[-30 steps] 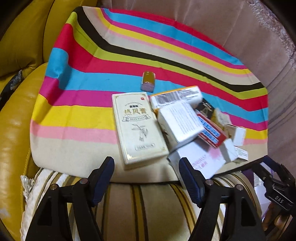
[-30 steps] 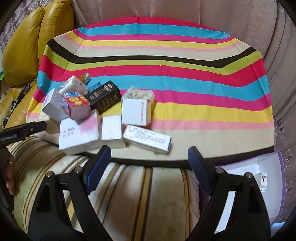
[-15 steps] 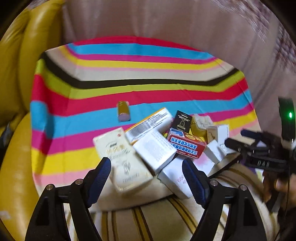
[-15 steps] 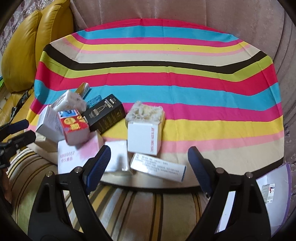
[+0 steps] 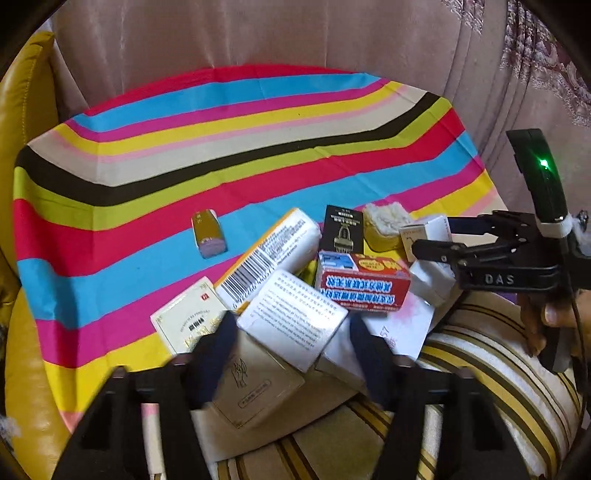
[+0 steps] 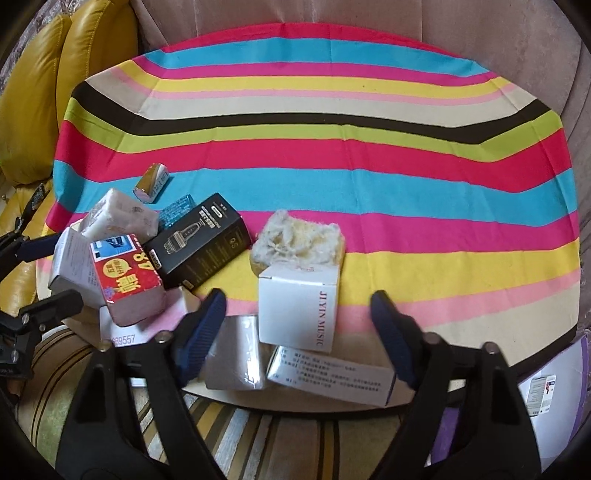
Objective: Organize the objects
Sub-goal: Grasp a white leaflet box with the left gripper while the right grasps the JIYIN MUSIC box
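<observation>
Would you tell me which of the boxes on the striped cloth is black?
The black box with the gold trimmer drawing, lying flat between the red box and the white JI YIN MUSIC box; the other boxes are white, cream or red.

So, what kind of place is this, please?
Probably a home living room: a yellow leather sofa and a pinkish upholstered seat back stand around a striped cloth piled with small retail boxes.

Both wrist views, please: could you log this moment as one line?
phase: approach | left gripper: closing, astride white printed box, no grip | right gripper: closing, astride white JI YIN MUSIC box, no grip
</observation>
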A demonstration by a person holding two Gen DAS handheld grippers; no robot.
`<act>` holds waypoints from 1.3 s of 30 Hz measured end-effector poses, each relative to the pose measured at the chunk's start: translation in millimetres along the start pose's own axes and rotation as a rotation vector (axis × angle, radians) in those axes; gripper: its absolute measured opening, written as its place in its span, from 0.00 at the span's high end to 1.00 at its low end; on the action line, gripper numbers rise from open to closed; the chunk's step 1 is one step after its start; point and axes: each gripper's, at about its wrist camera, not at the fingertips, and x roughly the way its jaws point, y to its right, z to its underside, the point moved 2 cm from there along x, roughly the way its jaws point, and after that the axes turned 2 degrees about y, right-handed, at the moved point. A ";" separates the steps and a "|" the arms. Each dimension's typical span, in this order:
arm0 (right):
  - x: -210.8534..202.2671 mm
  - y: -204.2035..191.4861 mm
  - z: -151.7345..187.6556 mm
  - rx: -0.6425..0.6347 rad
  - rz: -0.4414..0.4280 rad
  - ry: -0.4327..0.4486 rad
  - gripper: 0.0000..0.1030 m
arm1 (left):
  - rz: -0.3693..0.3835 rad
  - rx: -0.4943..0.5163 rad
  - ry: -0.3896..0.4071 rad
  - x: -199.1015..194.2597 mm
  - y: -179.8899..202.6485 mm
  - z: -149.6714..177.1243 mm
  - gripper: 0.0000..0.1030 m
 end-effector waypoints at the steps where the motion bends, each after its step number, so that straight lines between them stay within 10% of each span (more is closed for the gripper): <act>1: 1.4 0.1 0.5 0.001 -0.002 -0.004 0.34 | 0.000 -0.001 0.004 0.0 1.0 0.2 0.46; 5: 4.6 2.6 4.3 0.010 -0.009 -0.015 0.55 | 0.009 0.000 0.024 -4.0 2.7 0.6 0.46; 39: -74.1 12.4 42.4 0.084 -0.028 0.145 0.55 | 0.086 -0.224 0.261 -72.7 16.2 19.3 0.46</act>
